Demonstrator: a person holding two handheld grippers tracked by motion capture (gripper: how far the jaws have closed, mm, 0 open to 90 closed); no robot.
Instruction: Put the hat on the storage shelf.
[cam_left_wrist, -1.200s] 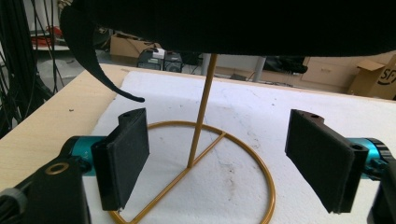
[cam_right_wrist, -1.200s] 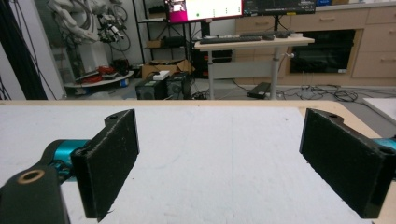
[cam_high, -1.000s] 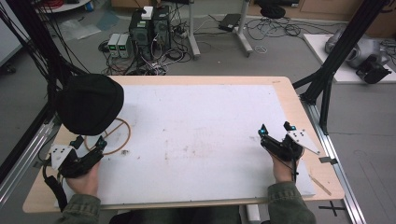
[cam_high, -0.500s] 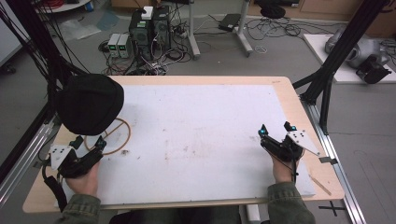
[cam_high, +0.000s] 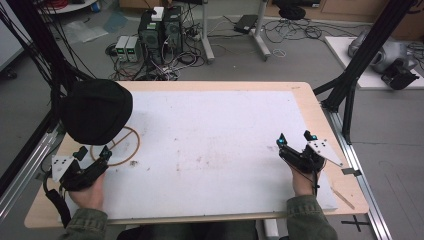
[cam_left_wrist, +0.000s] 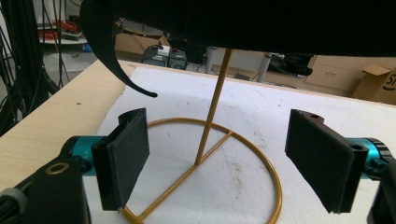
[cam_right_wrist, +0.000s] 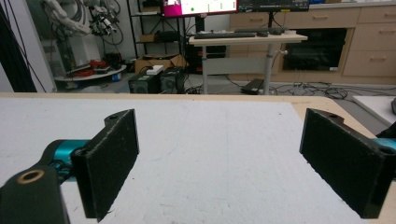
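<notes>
A: What is being worked on here?

B: The black hat (cam_high: 95, 111) at the far left of the table (cam_high: 210, 86). It sits on a thin gold stand (cam_left_wrist: 212, 103), whose upright rod rises from a ring base (cam_high: 131, 148) lying flat on the white mat (cam_high: 210, 140). The rod props the hat up off the mat, so its rim hangs free and can be reached from below.

A: And the nearest tool?

B: The left gripper (cam_high: 93, 152) lies low just near of the ring, aimed at it. In the left gripper view its jaws stand wide apart with nothing between them, the ring's near edge and the rod framed in the gap, and the hat overhead. My guess is that it is lined up this way to reach the stand or the hat's rim.

A: The other hand?

B: The right gripper (cam_high: 295, 140) rests well apart at the near right of the mat, jaws also spread wide and holding nothing. It looks parked out of the way.
</notes>
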